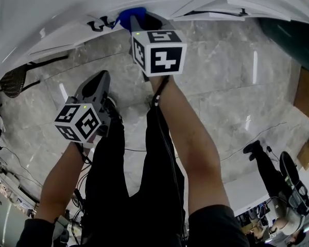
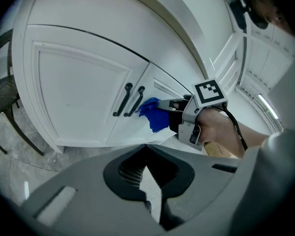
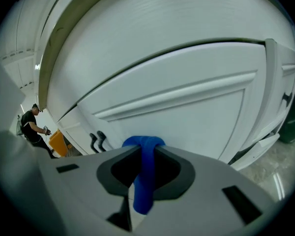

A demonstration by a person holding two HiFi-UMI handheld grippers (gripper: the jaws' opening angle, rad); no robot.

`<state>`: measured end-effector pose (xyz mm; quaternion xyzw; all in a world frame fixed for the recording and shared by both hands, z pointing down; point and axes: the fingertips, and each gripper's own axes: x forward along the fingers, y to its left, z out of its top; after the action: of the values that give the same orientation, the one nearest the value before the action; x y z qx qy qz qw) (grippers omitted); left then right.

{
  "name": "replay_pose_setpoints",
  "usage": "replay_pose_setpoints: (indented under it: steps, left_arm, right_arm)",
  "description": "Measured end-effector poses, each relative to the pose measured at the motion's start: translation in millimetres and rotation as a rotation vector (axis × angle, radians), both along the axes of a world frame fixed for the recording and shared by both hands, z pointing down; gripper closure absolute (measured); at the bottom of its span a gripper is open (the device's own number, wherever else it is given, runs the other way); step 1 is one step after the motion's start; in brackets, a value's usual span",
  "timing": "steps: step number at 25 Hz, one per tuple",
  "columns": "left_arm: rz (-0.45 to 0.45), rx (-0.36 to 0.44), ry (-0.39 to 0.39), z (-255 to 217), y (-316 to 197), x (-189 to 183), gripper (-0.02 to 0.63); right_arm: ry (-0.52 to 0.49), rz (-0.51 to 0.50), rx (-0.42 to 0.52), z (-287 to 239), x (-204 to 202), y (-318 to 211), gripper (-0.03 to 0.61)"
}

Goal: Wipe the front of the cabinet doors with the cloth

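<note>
White cabinet doors (image 2: 78,87) with a pair of black handles (image 2: 130,100) run along the top of the head view. My right gripper (image 3: 145,149) is shut on a blue cloth (image 3: 143,181), whose bunched end is pressed against a white door panel (image 3: 187,107) right of the handles (image 3: 97,140). In the head view the cloth (image 1: 131,15) shows just beyond the right gripper's (image 1: 136,23) marker cube. The left gripper view shows the cloth (image 2: 155,113) on the door. My left gripper (image 2: 147,168) hangs back over the floor, shut with nothing in it, also in the head view (image 1: 100,78).
A dark chair (image 2: 0,100) stands left of the cabinet. The marble floor (image 1: 237,86) lies below, with cables near my legs. A cardboard box (image 1: 306,94) sits at the right. A person (image 3: 32,124) stands far off beside an orange bin (image 3: 59,140).
</note>
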<state>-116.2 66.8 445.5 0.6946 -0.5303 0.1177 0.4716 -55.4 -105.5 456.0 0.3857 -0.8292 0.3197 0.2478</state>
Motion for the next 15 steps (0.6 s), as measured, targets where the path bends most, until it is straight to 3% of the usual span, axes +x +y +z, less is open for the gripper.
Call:
replay_pose_setpoints:
  steps: [15]
  left_arm:
    - [0.110, 0.006, 0.027, -5.2, -40.6, 130.6, 0.615]
  right_arm:
    - [0.095, 0.081, 0.036, 2.8, 152.9, -52.6, 0.520]
